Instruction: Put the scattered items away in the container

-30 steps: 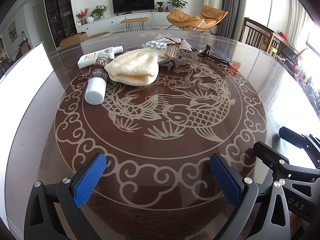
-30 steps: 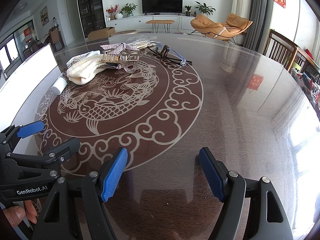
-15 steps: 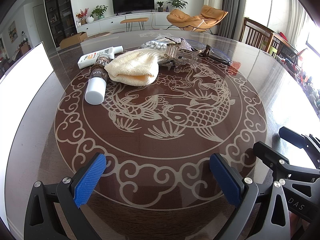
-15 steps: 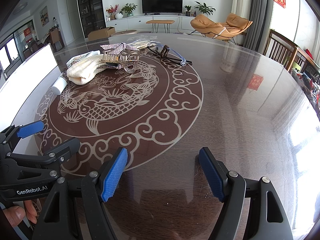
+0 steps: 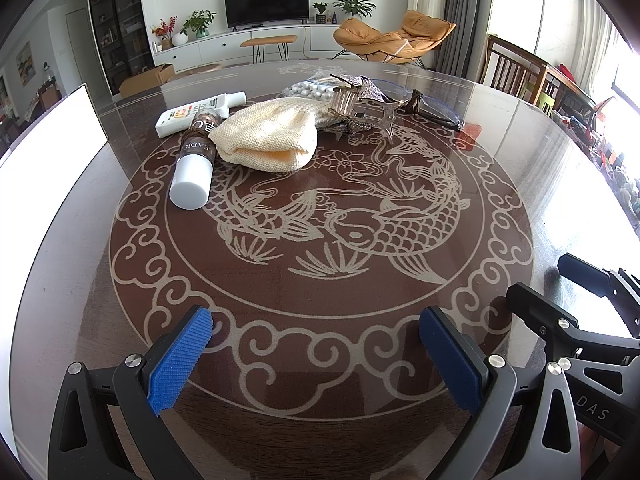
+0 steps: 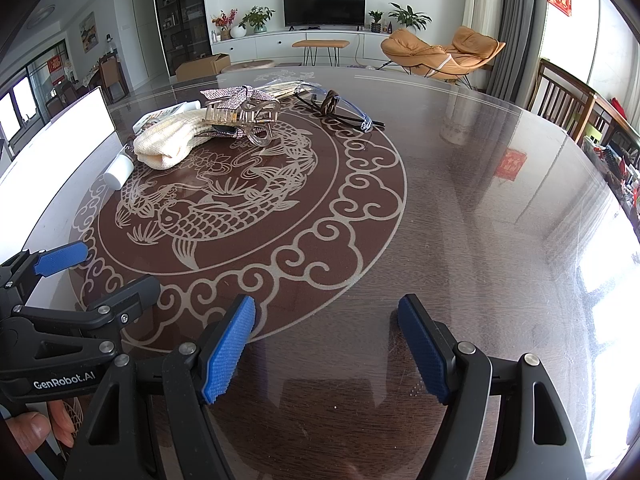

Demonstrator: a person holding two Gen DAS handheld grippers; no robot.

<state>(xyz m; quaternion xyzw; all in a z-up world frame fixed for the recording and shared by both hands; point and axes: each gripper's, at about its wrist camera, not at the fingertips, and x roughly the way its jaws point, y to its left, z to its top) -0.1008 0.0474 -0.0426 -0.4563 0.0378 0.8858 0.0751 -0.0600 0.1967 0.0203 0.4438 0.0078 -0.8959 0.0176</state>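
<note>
Scattered items lie at the far side of the round glass table: a cream knit hat (image 5: 266,140), a brown bottle with a white cap (image 5: 196,164), a white tube (image 5: 196,112), a clear hair claw clip (image 5: 360,114), a bag of white beads (image 5: 316,89), a patterned cloth (image 6: 236,94) and glasses (image 6: 340,108). The white container (image 5: 44,144) stands at the table's left edge. My left gripper (image 5: 316,360) is open and empty near the front edge. My right gripper (image 6: 328,350) is open and empty beside it, to its right.
The table top (image 5: 320,240) bears a fish pattern. Wooden chairs (image 6: 568,100) stand at the right. An orange lounge chair (image 5: 392,36) and a TV cabinet are beyond the table.
</note>
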